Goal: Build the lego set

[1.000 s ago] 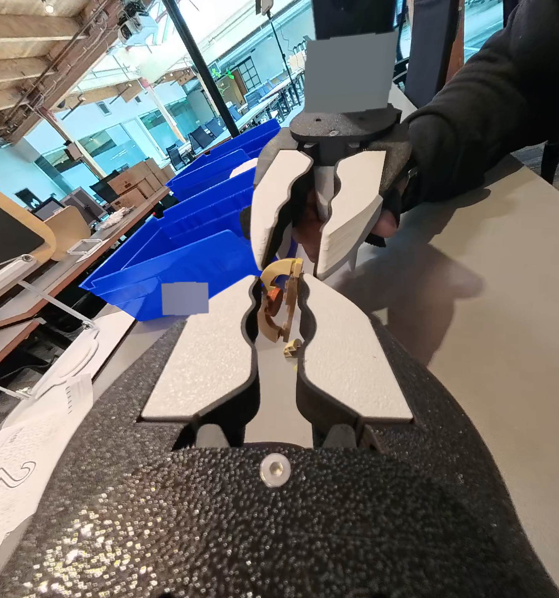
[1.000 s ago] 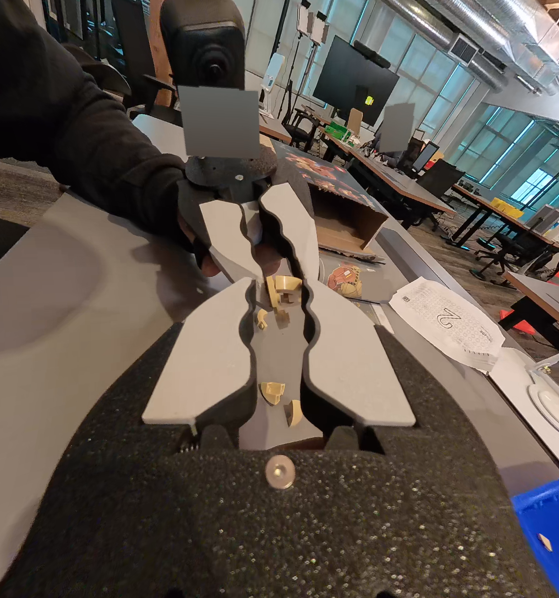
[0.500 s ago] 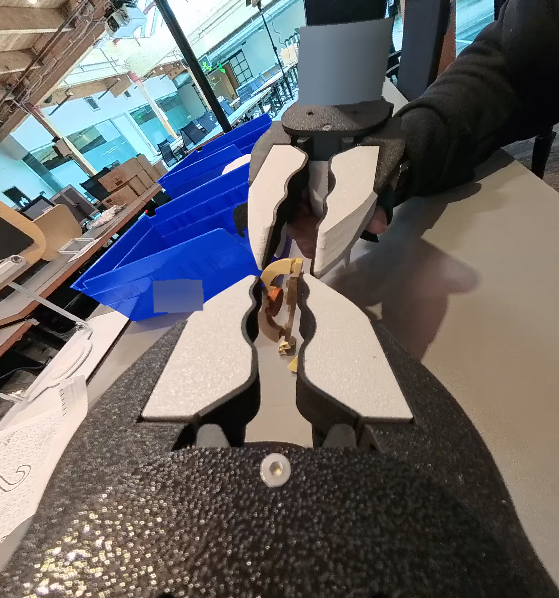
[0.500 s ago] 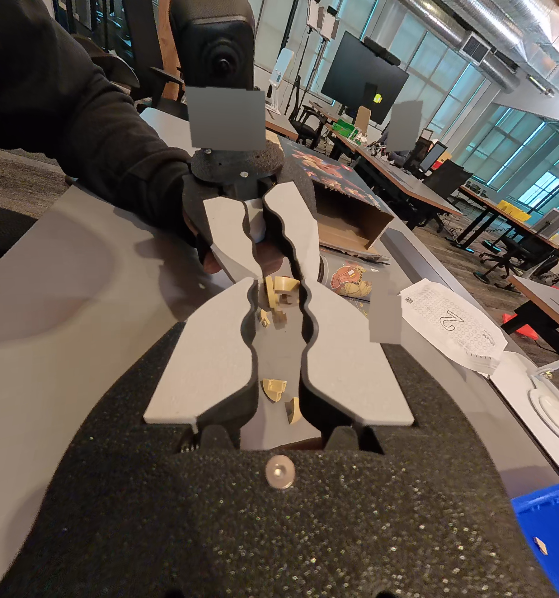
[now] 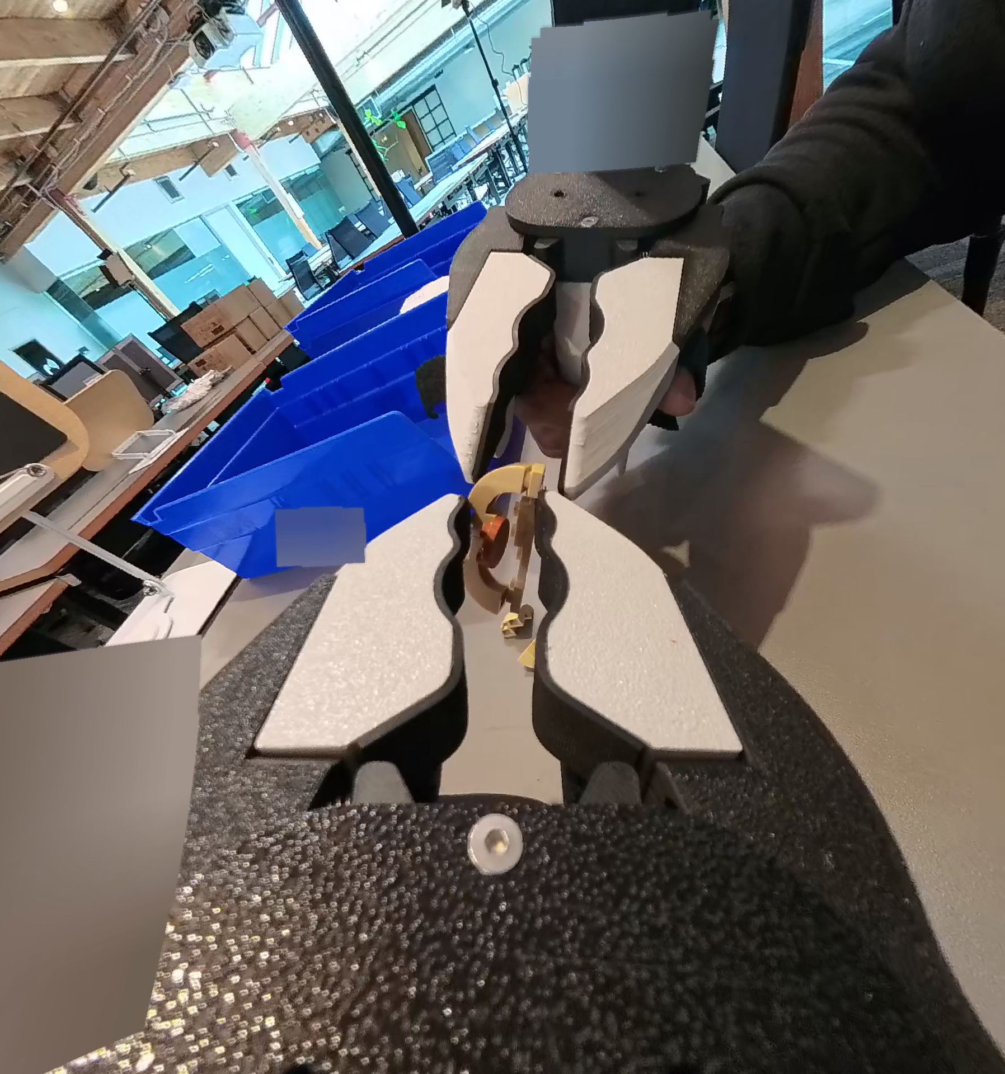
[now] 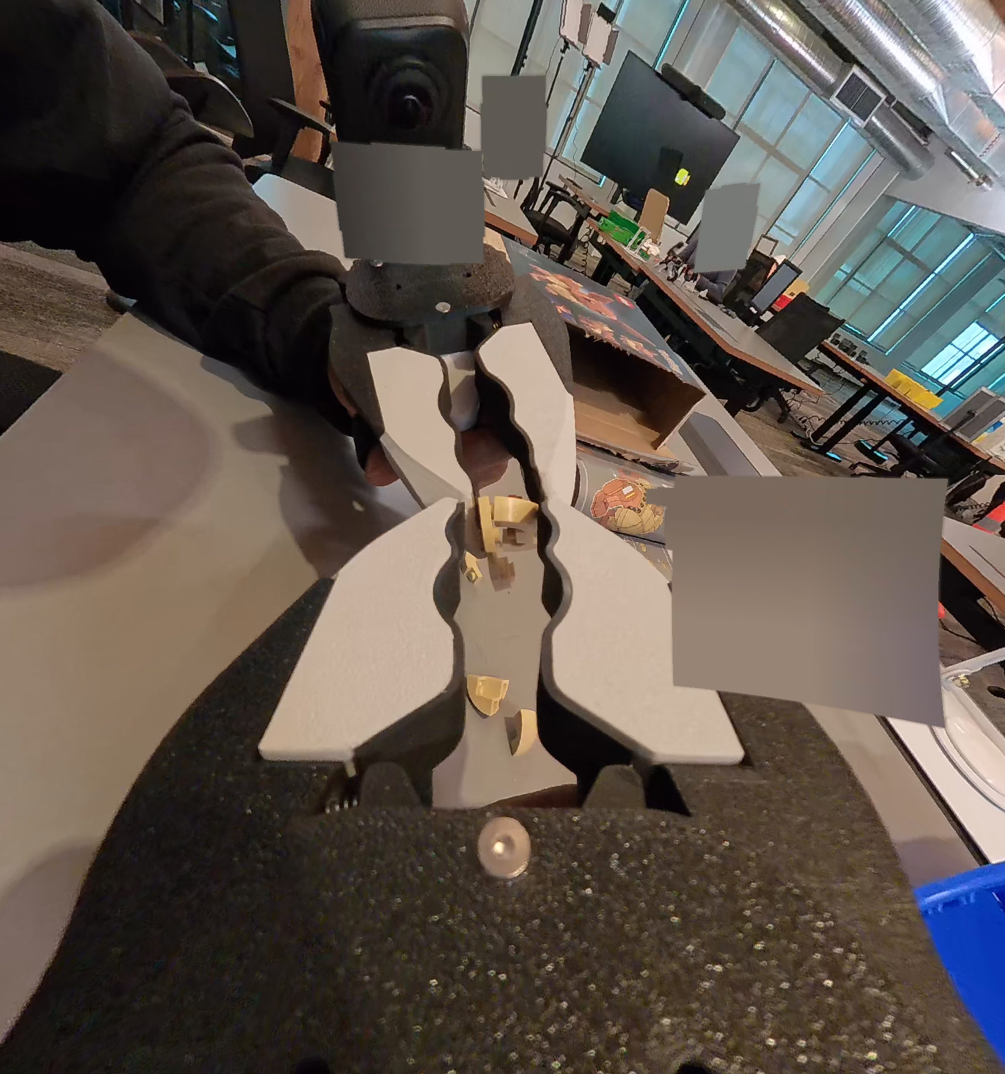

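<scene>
My two grippers meet tip to tip over the grey table (image 5: pixel 895 581). My left gripper (image 5: pixel 500 540) is shut on a small tan brick assembly (image 5: pixel 497 494), a curved arch with an orange round piece (image 5: pixel 491 532), and holds it above the table. My right gripper (image 6: pixel 500 523) faces it, and its pads close on the same assembly's (image 6: pixel 509 517) other end. In the left wrist view the right gripper (image 5: pixel 523 476) sits at the top of the arch. Small loose tan pieces lie on the table under my jaws (image 5: pixel 514 625) (image 6: pixel 485 694) (image 6: pixel 520 731).
Blue bins (image 5: pixel 314 465) stand in a row beyond the table's left side, and one corner shows in the right wrist view (image 6: pixel 988 953). An open cardboard box (image 6: pixel 622 395) and a printed sheet (image 6: pixel 622 505) lie behind the left gripper. A person's dark sleeves (image 5: pixel 866 174) hold both grippers.
My right gripper's fingers have drawn slightly closer together on the assembly. My left gripper keeps its hold. Both grippers have barely moved.
</scene>
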The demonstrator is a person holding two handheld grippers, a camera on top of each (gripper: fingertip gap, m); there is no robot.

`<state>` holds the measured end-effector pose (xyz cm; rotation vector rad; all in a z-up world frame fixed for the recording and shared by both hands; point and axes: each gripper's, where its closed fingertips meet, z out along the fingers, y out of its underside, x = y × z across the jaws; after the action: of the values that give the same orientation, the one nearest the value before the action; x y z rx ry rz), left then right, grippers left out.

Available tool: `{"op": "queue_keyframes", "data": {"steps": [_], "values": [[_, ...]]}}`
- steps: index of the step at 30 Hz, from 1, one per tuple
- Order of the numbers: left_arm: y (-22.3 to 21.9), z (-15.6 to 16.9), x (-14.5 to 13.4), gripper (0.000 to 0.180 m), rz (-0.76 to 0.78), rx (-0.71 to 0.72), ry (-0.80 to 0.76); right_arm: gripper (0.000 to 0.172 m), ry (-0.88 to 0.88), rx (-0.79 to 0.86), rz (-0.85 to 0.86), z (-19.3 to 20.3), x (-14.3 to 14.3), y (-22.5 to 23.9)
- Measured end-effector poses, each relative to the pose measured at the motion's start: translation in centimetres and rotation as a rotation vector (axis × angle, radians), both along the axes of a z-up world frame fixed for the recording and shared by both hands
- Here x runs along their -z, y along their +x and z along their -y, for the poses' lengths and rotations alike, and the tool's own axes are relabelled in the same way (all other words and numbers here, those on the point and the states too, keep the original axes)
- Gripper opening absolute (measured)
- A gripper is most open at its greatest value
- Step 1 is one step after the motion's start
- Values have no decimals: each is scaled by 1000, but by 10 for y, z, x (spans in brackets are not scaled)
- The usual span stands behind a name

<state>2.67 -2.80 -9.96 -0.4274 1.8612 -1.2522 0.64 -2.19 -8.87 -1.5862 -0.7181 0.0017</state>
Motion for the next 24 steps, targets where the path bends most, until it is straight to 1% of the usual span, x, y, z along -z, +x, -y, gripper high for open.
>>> {"op": "queue_keyframes", "data": {"steps": [3, 5, 13, 18, 23, 24], "values": [[0, 0, 0, 21, 3, -5, 6, 22, 4, 0, 8, 1, 0, 0], [0, -1, 0, 21, 6, -11, 12, 15, 15, 1, 7, 1, -3, 1], [1, -2, 2, 21, 2, -24, 27, 15, 13, 15, 35, 1, 0, 2], [2, -1, 4, 20, 5, -41, 64, 15, 7, 20, 57, 1, 1, 2], [2, -2, 4, 17, 14, -55, 78, 15, -3, 10, 20, 1, 1, 1], [3, -3, 3, 12, 17, -62, 69, 15, -7, 5, 13, 1, 1, 1]]}}
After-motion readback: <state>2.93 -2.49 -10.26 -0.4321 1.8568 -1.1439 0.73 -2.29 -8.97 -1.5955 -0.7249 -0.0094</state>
